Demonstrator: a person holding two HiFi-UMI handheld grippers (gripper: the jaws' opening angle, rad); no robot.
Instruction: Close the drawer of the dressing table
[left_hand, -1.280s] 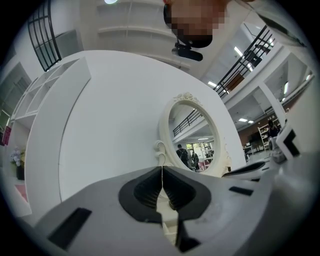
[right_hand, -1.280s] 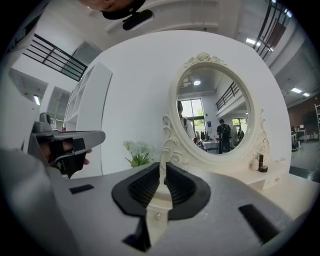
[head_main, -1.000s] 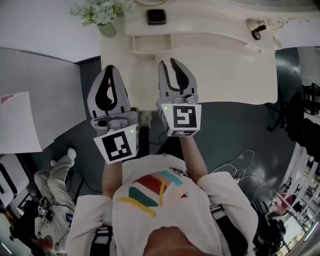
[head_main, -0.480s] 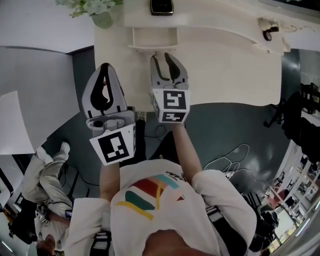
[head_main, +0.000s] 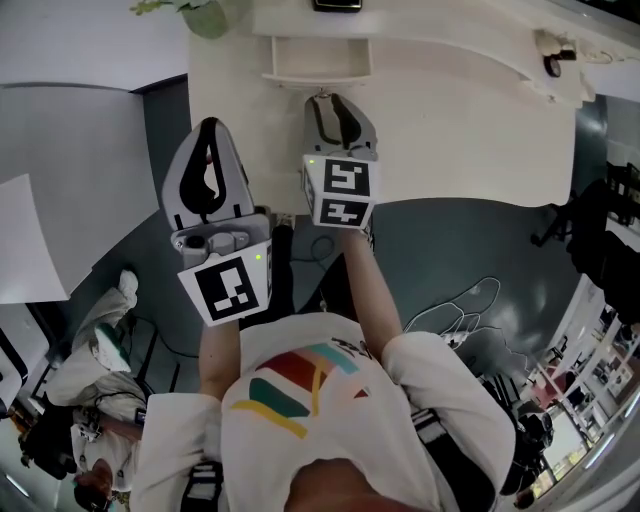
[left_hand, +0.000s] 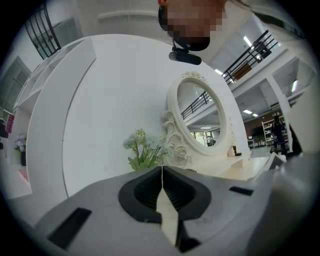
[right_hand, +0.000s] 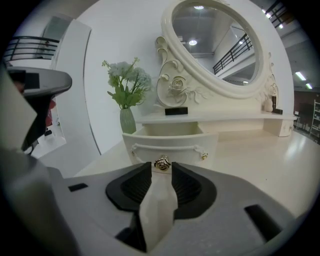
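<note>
The cream dressing table (head_main: 460, 130) has a small drawer (head_main: 315, 62) standing pulled out from under its raised shelf. In the right gripper view the drawer front (right_hand: 170, 145) faces me, its gold knob (right_hand: 161, 162) just beyond the jaw tips. My right gripper (head_main: 338, 105) hangs over the tabletop just short of that front; its jaws have just been opening and stand open with nothing between them. My left gripper (head_main: 208, 135) is shut and empty, off the table's left edge beside the right one. Its jaws (left_hand: 161, 167) meet at the tips.
A vase of pale flowers (right_hand: 127, 120) stands left of the drawer, under an ornate oval mirror (right_hand: 215, 45). A black item (right_hand: 176, 111) lies on the shelf above the drawer. A white partition (head_main: 70, 140) is at the left, a person (head_main: 100, 340) on the floor below it.
Both grippers have sunk, and the right one has come closer to the drawer front, tilting further down. The left gripper stayed shut beside it.
</note>
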